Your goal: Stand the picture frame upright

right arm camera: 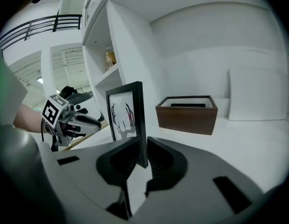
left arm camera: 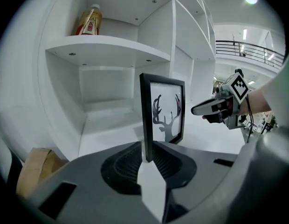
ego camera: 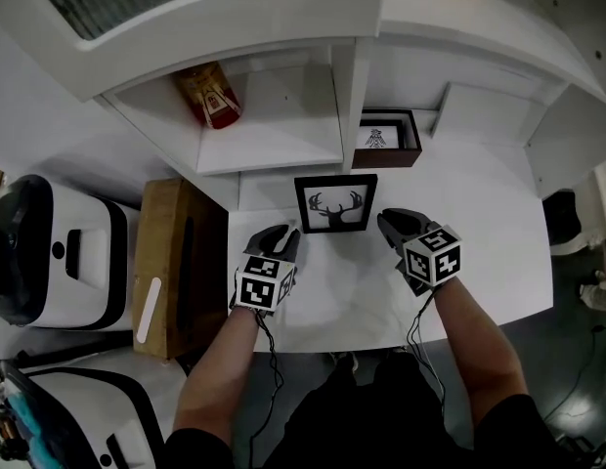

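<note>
Mid-picture in the head view, left gripper (ego camera: 285,233) and right gripper (ego camera: 387,221) each pinched one side edge of the picture frame (ego camera: 335,203) — likely steadying it upright.

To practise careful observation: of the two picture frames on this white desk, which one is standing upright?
The black deer-antler picture frame, gripped upright by the left tongs and right tongs; the brown wooden frame behind lies flat.

Matt black picture frame (ego camera: 334,204), smooth white desk (ego camera: 479,252), dark wooden box (ego camera: 389,157).
</note>
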The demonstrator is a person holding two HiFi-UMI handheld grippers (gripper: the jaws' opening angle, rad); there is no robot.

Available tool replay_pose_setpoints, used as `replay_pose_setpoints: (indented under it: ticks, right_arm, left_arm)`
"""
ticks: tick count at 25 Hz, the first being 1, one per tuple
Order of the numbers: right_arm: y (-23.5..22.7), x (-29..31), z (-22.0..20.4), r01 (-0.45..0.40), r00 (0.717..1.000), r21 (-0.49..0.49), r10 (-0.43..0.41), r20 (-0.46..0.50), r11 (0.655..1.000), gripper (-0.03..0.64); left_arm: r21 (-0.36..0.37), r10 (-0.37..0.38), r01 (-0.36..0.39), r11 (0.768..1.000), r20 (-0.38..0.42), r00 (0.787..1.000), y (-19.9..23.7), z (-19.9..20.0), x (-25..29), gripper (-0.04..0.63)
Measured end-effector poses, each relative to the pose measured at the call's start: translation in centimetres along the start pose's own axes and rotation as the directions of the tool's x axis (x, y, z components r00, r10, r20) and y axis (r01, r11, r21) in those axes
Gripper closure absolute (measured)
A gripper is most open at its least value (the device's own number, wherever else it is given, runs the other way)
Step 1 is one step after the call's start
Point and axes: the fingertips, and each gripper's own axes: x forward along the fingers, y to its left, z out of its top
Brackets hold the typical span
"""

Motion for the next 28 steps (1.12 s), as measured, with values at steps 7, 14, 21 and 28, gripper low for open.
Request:
replay_pose_setpoints:
  ticks: [7, 14, 21, 28]
  right_arm:
    - [1.5, -2.5, -0.9, 0.007, 1.0, -0.018, -0.007, 0.01, 1.0, 0.608]
    - [3.8, -5.3, -1.3, 0.0, 1.0, -0.016, 0.001, 0.026, 1.0, 0.609]
    - [5.6, -8.2, -0.5, -0.021, 0.997, -0.007, 0.021, 0.073, 1.0, 0.612]
    - [7.2, -12.2, -0.9, -0.019, 0.994, -0.075, 0.027, 0.102, 0.997, 0.612]
  left_arm:
    - [0.007, -0.006, 0.006, 1.0, 0.03, 1.0, -1.6, 0.3, -2.0, 0.589]
    - [0.022, -0.018, 0.017, 1.0, 0.043, 0.999, -4.8, 0.4, -4.3, 0.589]
    - [-0.023, -0.016, 0.017, 1.0, 0.071, 0.997, -8.5, 0.6, -6.6, 0.589]
    - [-0.108, 0.005, 0.005, 0.994, 0.092, 0.996, -12.8, -0.2, -9.0, 0.589]
